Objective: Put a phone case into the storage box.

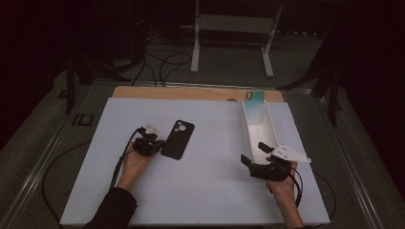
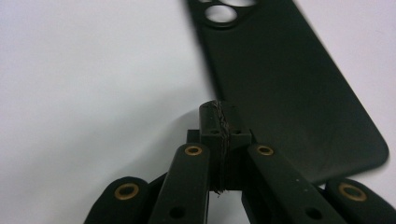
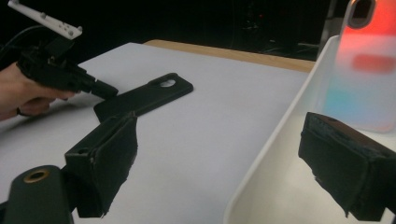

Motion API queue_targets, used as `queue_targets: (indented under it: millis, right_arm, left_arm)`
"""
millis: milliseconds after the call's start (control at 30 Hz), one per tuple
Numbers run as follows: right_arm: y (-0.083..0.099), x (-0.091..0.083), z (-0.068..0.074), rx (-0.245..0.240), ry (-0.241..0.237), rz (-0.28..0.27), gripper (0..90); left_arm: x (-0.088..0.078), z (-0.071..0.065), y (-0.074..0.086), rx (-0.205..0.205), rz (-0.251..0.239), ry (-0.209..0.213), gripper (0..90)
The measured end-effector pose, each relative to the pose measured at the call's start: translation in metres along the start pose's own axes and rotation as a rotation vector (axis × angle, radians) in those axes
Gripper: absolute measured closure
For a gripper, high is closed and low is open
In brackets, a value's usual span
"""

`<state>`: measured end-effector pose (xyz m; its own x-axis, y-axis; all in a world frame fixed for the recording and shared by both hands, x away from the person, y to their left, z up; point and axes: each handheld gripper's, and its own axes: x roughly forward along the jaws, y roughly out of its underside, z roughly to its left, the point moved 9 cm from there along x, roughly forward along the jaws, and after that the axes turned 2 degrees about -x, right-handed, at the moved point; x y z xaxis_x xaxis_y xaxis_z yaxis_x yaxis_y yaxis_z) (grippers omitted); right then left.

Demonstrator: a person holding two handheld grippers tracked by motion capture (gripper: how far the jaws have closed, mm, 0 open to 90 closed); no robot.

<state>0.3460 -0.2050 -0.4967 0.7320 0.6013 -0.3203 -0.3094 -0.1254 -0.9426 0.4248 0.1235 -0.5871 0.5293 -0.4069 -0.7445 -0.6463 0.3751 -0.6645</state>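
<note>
A black phone case [image 1: 178, 139] lies flat on the white table, its camera holes at the far end. My left gripper [image 1: 161, 144] is shut with nothing in it, and its tip sits right at the case's left edge [image 2: 219, 114]. Whether it touches the black case [image 2: 289, 93] I cannot tell. My right gripper [image 1: 254, 153] stands open at the near end of a long white tray [image 1: 246, 136]. Its jaws straddle the tray's left wall [image 3: 275, 140], one pad [image 3: 107, 163] outside and the other inside. An iridescent phone case [image 1: 254, 98] leans upright at the tray's far end.
The white board [image 1: 210, 191] rests on a wooden tabletop whose edge [image 1: 191, 93] shows at the back. Cables trail from both grippers toward the near edge. A white stand [image 1: 234, 28] and loose cables sit on the floor beyond the table.
</note>
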Motion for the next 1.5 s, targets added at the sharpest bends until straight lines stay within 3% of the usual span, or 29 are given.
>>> queue_targets:
  millis: [167,333,500,667,733,833,900,967,1133,1367,1500]
  right_arm:
    - [-0.001,-0.001,0.000,0.010,-0.021,-0.001,11.9]
    - [-0.003,-0.001,0.001,-0.021,-0.020,-0.031,12.8]
    - [-0.004,-0.002,0.001,-0.045,-0.011,-0.042,12.4]
    - [-0.004,-0.001,0.003,-0.050,-0.023,-0.057,10.6]
    - [-0.004,-0.001,0.003,-0.052,-0.021,-0.056,10.6]
    - [-0.003,-0.001,0.003,-0.048,-0.020,-0.053,10.3]
    - [-0.003,-0.001,0.003,-0.050,-0.016,-0.050,9.7]
    - [-0.003,-0.001,0.003,-0.052,-0.013,-0.052,9.7]
    - [-0.002,-0.002,0.002,-0.042,-0.008,-0.032,9.7]
    - [-0.003,-0.005,-0.001,-0.030,0.009,-0.033,9.7]
    - [-0.003,-0.007,-0.002,-0.055,0.035,-0.034,9.2]
  left_arm:
    - [0.000,0.000,0.001,-0.022,-0.006,0.017,89.7]
    - [-0.002,0.001,-0.001,-0.023,-0.021,0.003,88.5]
    - [-0.034,0.001,-0.014,-0.065,-0.155,-0.008,84.4]
    - [-0.072,0.000,-0.014,-0.080,-0.261,-0.015,69.0]
    - [-0.086,-0.002,-0.010,-0.063,-0.291,-0.029,63.2]
    - [-0.099,-0.005,-0.005,-0.057,-0.330,-0.014,53.6]
    - [-0.115,-0.005,0.005,-0.046,-0.370,-0.036,44.1]
    - [-0.123,-0.004,0.012,-0.063,-0.393,-0.057,36.2]
    - [-0.135,-0.002,0.029,-0.091,-0.399,-0.083,17.0]
    - [-0.140,0.001,0.049,-0.097,-0.373,-0.118,8.0]
    - [-0.141,0.001,0.057,-0.087,-0.364,-0.106,1.6]
